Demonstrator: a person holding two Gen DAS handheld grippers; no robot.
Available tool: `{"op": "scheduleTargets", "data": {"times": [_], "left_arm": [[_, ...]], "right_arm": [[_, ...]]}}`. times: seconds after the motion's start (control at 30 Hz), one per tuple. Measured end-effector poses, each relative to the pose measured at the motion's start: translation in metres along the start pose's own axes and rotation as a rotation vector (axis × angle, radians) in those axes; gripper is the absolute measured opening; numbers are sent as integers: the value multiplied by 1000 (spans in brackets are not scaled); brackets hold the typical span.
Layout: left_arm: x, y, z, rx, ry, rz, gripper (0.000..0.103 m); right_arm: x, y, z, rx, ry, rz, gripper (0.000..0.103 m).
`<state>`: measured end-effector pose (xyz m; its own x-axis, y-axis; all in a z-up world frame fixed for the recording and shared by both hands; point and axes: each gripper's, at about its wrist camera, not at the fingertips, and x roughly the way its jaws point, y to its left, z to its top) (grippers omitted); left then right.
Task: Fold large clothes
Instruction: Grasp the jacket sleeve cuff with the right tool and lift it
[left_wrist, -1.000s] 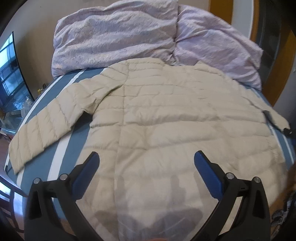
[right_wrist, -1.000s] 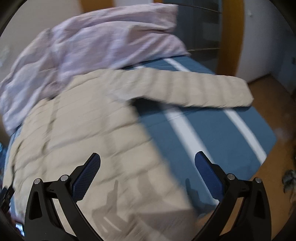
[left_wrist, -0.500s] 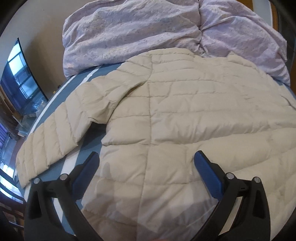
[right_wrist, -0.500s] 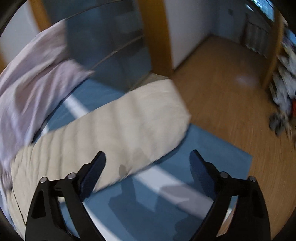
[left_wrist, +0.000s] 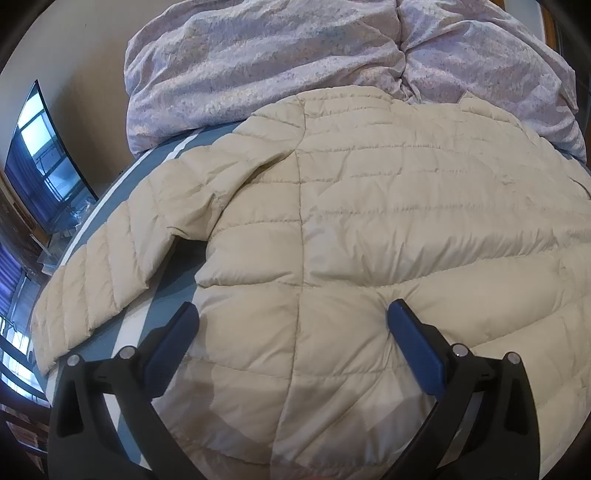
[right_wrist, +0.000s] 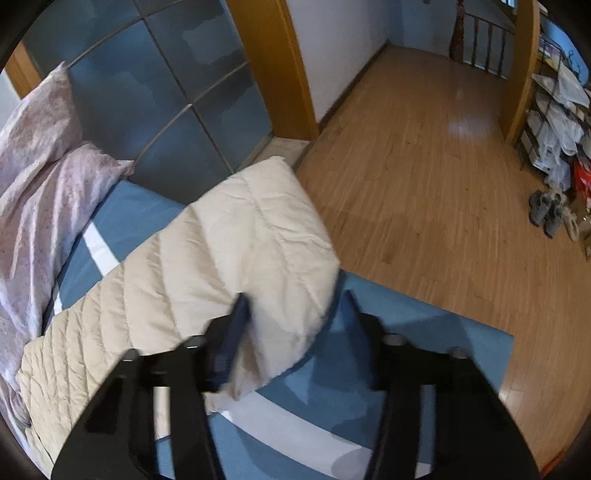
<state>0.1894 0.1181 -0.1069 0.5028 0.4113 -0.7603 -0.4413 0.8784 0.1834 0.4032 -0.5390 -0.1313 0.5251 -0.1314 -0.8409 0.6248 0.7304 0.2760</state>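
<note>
A cream quilted jacket (left_wrist: 369, 221) lies spread flat on the blue striped bed (left_wrist: 147, 314), one sleeve (left_wrist: 122, 251) stretched out to the left. My left gripper (left_wrist: 291, 317) hovers open just over the jacket's lower body, and its right fingertip dents the padding. In the right wrist view the other sleeve (right_wrist: 221, 266) lies across the bed's corner. My right gripper (right_wrist: 293, 314) is at that sleeve's cuff end. Its jaws are closing and the cuff is bunched between the two pads.
A crumpled lilac duvet (left_wrist: 277, 62) fills the head of the bed behind the jacket. A dark screen (left_wrist: 40, 158) stands to the left. Past the bed's corner (right_wrist: 480, 343) lie wooden floor (right_wrist: 424, 184), frosted sliding doors (right_wrist: 166, 92) and shoes (right_wrist: 546, 210) beside a cluttered shelf.
My right gripper swung along the sleeve to its cuff and its jaws narrowed from wide open onto the fabric. My left gripper came down closer to the jacket's body.
</note>
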Motion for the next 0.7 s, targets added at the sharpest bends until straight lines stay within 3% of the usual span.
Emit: {"op": "scheduleTargets", "data": {"times": [0.07, 0.1, 0.27, 0.4, 0.7], "left_arm": [[1, 1, -1, -7, 5, -9, 101], [2, 1, -1, -8, 6, -12, 101], [6, 4, -1, -32, 19, -42, 101], [8, 6, -1, -53, 29, -64, 101], [10, 11, -2, -86, 42, -105, 101]], "right_arm": [[-2, 4, -1, -16, 1, 6, 17], [-5, 9, -2, -33, -13, 3, 16], [-35, 64, -13, -194, -120, -4, 12], [-56, 121, -32, -324, -165, 57, 12], [-79, 263, -136, -629, -65, 293, 11]]}}
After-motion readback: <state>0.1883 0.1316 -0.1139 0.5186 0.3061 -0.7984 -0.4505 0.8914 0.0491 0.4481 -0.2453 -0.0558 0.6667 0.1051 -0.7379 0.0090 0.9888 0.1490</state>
